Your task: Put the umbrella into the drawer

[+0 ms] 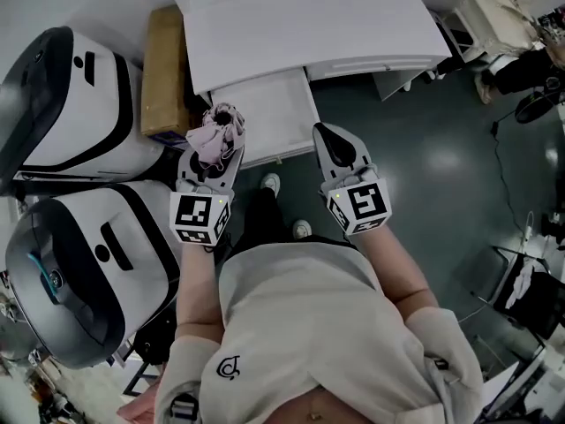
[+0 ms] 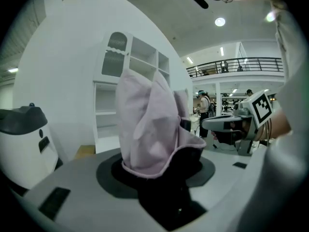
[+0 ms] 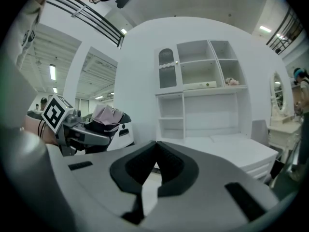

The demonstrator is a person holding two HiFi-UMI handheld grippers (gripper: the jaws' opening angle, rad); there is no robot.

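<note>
Dark green floor (image 1: 424, 157): it is carrying everything listed below. White desk, tabletop (image 1: 309, 34) bare on the visible part, is standing at the top of the head view; in the right gripper view a white shelf unit (image 3: 203, 71) with open compartments is rising from its far edge. Two large white-and-black machines (image 1: 71, 104) (image 1: 79, 272) are standing on the floor by the desk's left end, one nearer the person than the other. Person in a light top (image 1: 309, 325) is facing the desk's near edge, one gripper in each hand. Drawer (image 1: 274, 95), white, is standing pulled out from the left part of the near edge, its inside showing empty. Brown cardboard box (image 1: 165, 69) is lying against the desk's left edge, beside the farther machine. Left gripper (image 1: 210, 159) is pinching the umbrella (image 1: 214, 135), a folded pink bundle that is sticking up past the jaw tips; it is hanging in the air and, from the head view, overlapping the drawer's near left corner, not inside it. Right gripper (image 1: 328, 133) is pointing at the drawer's near right corner, its jaws pressed together at the tips with nothing between them. Marker cubes (image 1: 200, 217) (image 1: 360, 206) are sitting on the grippers' rear ends. Two shoes (image 1: 271, 184) (image 1: 302, 229) are showing between the grippers.
</note>
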